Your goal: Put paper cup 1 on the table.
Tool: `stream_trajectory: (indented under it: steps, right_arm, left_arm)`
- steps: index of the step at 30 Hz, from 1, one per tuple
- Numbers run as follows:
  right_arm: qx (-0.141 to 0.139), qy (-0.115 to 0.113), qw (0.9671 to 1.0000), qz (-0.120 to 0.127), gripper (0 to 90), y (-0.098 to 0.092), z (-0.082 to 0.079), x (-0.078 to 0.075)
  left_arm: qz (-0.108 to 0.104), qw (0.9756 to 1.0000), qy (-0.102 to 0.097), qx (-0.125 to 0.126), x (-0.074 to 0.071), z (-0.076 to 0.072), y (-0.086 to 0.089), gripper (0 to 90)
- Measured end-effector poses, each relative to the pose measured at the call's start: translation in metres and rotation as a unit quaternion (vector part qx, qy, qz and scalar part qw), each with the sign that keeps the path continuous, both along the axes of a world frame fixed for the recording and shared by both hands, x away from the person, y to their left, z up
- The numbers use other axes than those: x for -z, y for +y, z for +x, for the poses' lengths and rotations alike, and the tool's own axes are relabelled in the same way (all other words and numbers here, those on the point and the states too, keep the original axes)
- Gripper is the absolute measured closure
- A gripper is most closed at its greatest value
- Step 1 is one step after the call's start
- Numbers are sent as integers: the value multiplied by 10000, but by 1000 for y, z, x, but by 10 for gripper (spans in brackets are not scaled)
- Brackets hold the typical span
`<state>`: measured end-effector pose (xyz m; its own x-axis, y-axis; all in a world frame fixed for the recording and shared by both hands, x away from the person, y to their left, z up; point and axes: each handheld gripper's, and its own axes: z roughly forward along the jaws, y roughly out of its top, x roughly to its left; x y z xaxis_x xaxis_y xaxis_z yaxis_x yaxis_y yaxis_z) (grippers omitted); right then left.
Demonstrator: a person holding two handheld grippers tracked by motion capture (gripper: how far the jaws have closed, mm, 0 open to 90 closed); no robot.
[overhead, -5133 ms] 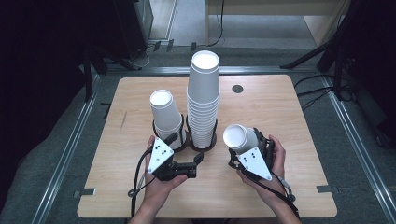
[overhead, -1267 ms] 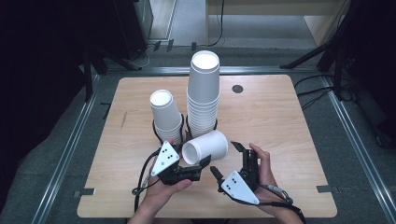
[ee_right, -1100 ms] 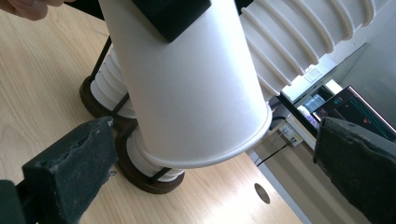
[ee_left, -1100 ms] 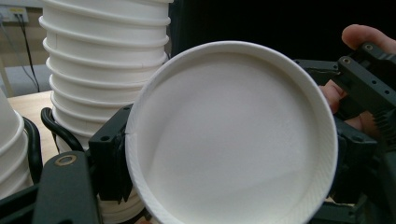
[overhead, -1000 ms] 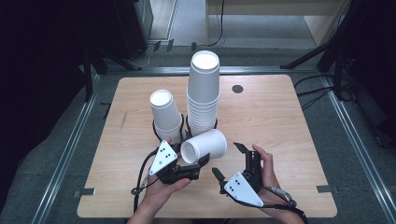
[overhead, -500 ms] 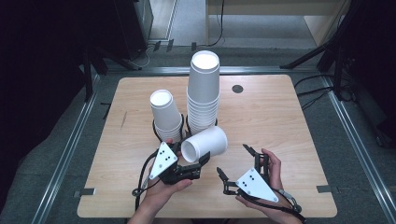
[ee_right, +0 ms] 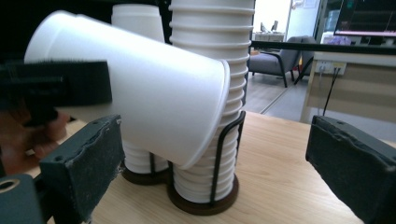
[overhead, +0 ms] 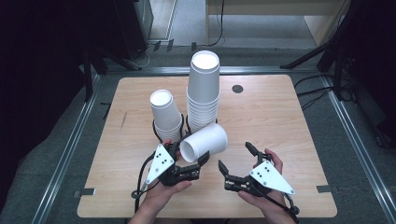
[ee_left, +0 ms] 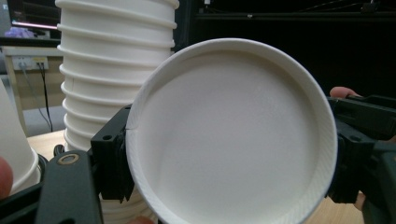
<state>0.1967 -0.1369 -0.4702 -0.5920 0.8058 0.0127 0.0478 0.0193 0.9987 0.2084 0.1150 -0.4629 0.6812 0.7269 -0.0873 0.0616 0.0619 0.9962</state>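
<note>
A white paper cup [overhead: 204, 142] lies on its side above the table, its recessed bottom [ee_left: 231, 135] facing the left gripper's camera. My left gripper [overhead: 189, 156] is shut on the cup's base, one jaw on each side [ee_left: 229, 158]. My right gripper [overhead: 234, 155] stands open just right of the cup, apart from it; its jaws have just been closing with nothing between them. In the right gripper view the cup [ee_right: 140, 84] hangs ahead of its two black pads [ee_right: 84, 158], with the left gripper's finger [ee_right: 60, 84] on the base.
A tall stack of white cups [overhead: 204, 88] and a short stack [overhead: 164, 114] stand in black wire holders mid-table, just behind the held cup. A black disc [overhead: 237, 88] sits at the back. The wooden table [overhead: 289, 126] has bare room to the right.
Five seconds ago the right gripper held the cup; now the left one does. Over the last second the right hand drew slightly right of the cup and its jaws narrowed.
</note>
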Motion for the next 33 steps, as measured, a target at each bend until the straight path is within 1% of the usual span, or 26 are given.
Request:
stream_trajectory:
  steps: [1, 3, 4, 5, 6, 7, 10, 11, 13, 14, 17, 19, 20, 21, 22, 23, 24, 25, 26, 27, 28, 29, 30, 31, 32, 33]
  right_arm:
    - [0, 0, 10000, 0, 46, 0, 0, 0]
    - [-33, 122, 9996, 247, 47, 1, -2, -4]
    - [-41, 145, 9994, 316, 48, 1, -3, -5]
    - [-41, 145, 9994, 316, 48, 1, -3, -5]
    - [-30, 163, 9992, 375, 49, 1, -4, -6]
    - [-36, 210, 9984, 525, 50, 1, -5, -9]
    - [-64, 351, 9961, 812, 55, 1, -7, -12]
    - [-64, 351, 9961, 812, 55, 1, -7, -12]
    - [-90, 484, 9935, 1023, 60, 2, -7, -12]
    - [-111, 582, 9918, 1133, 84, 3, -7, -11]
    - [-88, 642, 9918, 1102, 85, 4, -7, -9]
    - [-77, 812, 9888, 1247, 116, 1, -7, -8]
    - [-79, 878, 9867, 1366, 140, -1, -6, -8]
    - [-79, 878, 9867, 1366, 140, -1, -6, -8]
    - [-137, 1116, 9794, 1676, 138, -4, -5, -10]
    - [-121, 1208, 9762, 1794, 133, -5, -5, -11]
    - [-121, 1208, 9762, 1794, 133, -5, -5, -11]
    - [-127, 1373, 9700, 2004, 83, -7, -5, -12]
    - [-127, 1373, 9700, 2004, 83, -7, -5, -12]
    - [-232, 1572, 9634, 2160, 46, -8, -6, -13]
    - [-265, 1649, 9610, 2205, 30, -8, -7, -14]
    - [-275, 1711, 9592, 2232, 21, -9, -8, -15]
    - [-275, 1821, 9561, 2281, 11, -9, -8, -16]
    - [-265, 1943, 9519, 2354, 4, -11, -8, -17]
    - [-265, 1943, 9519, 2354, 4, -11, -8, -17]
    - [-175, 2210, 9387, 2640, 4, -14, -7, -17]
  left_arm:
    - [0, 10000, 0, 0, 0, 0, 0, 219]
    - [-32, 10000, -46, 55, 0, -1, -1, 220]
    - [-19, 9999, -109, 119, 0, -2, -2, 220]
    - [-19, 9999, -109, 119, 0, -2, -2, 220]
    - [-30, 9998, -127, 138, -1, -3, -2, 220]
    - [-11, 9998, -150, 139, -1, -3, -3, 220]
    - [-28, 9998, -159, 132, 0, -4, -4, 220]
    - [-28, 9998, -159, 132, 0, -4, -4, 220]
    - [-21, 9998, -163, 140, 1, -3, -5, 220]
    - [-33, 9997, -170, 146, 2, -3, -6, 220]
    - [-53, 9997, -174, 178, 3, -1, -8, 220]
    - [-72, 9995, -203, 215, 5, 0, -11, 220]
    - [-98, 9994, -227, 226, 5, 0, -11, 220]
    - [-98, 9994, -227, 226, 5, 0, -11, 220]
    - [-122, 9993, -281, 222, 6, 0, -13, 220]
    - [-138, 9992, -304, 227, 6, 0, -14, 220]
    - [-138, 9992, -304, 227, 6, 0, -14, 220]
    - [-170, 9990, -345, 230, 6, 1, -16, 220]
    - [-170, 9990, -345, 230, 6, 1, -16, 220]
    - [-178, 9988, -384, 250, 7, 1, -18, 220]
    - [-186, 9987, -405, 248, 7, 1, -19, 220]
    - [-174, 9986, -433, 252, 7, 1, -20, 220]
    - [-195, 9984, -456, 265, 7, 1, -21, 220]
    - [-215, 9983, -474, 271, 7, 2, -22, 220]
    - [-215, 9983, -474, 271, 7, 2, -22, 220]
    - [-230, 9981, -497, 270, 7, 2, -23, 220]
